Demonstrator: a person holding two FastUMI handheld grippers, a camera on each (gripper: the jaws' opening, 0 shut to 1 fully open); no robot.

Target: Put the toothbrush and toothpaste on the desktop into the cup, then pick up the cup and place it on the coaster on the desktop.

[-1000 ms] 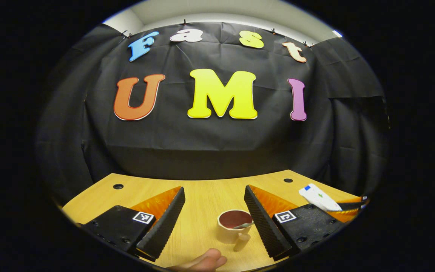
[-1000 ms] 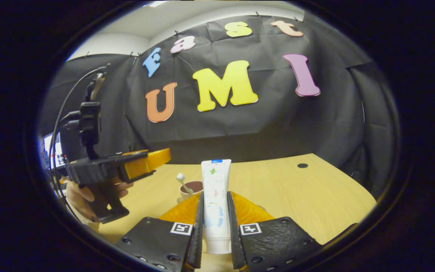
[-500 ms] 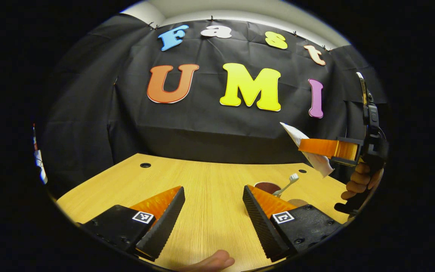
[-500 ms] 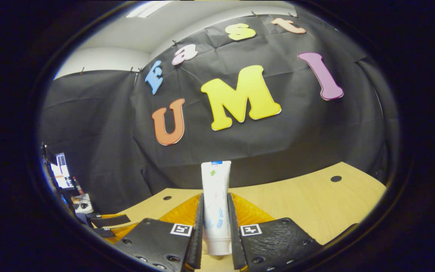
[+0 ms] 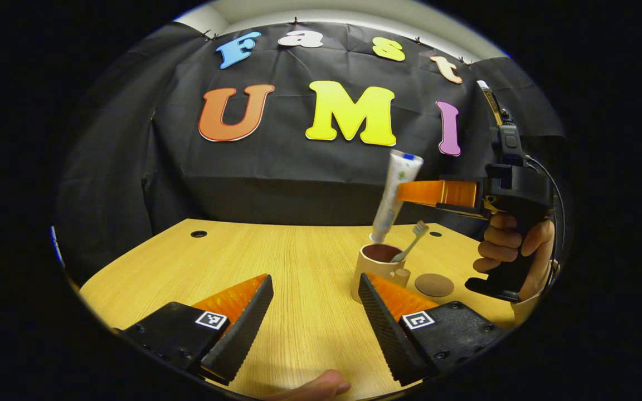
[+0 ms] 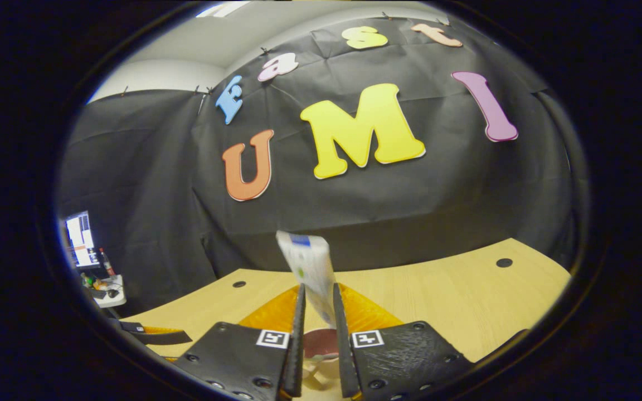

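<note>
A cream cup with a dark inside stands on the wooden desk, and a toothbrush leans in it, bristles up. My right gripper, held by a hand, is shut on a white toothpaste tube that hangs cap-down, its lower end at the cup's mouth. In the right gripper view the tube tilts left between the fingers of the right gripper, with the cup straight below. A round brown coaster lies just right of the cup. My left gripper is open, near the cup's left side.
The desk has small round cable holes near its back edge. A lit monitor and small clutter sit beyond the desk's left end. A thumb shows at the bottom of the left gripper view.
The right gripper has carried the toothpaste over the cup and the tube now tilts, cap end at the cup's mouth. The left gripper has drawn back from the cup, still open.
</note>
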